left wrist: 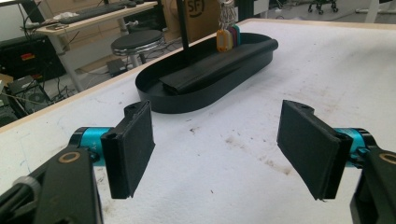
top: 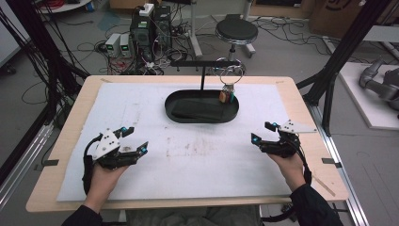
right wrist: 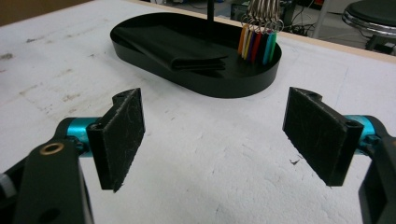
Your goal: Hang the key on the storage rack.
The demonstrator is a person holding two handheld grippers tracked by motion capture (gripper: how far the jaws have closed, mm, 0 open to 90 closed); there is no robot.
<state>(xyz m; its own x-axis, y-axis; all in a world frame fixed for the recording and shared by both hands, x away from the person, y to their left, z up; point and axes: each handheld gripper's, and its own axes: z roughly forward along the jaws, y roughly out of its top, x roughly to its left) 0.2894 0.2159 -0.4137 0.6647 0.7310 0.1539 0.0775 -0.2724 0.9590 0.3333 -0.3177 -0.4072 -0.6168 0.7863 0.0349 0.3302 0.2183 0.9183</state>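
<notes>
Both at near edge of the table [top: 61, 141], left gripper [top: 135, 140] and right gripper [top: 261, 133] with jaws apart, empty; key bunch [top: 227, 95] hanging over black tray [top: 175, 116] near far edge, kept free for grasping

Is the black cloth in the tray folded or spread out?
Folded. The black cloth lies in the oval tray as a compact flat stack with layered edges showing along its near side.
</notes>
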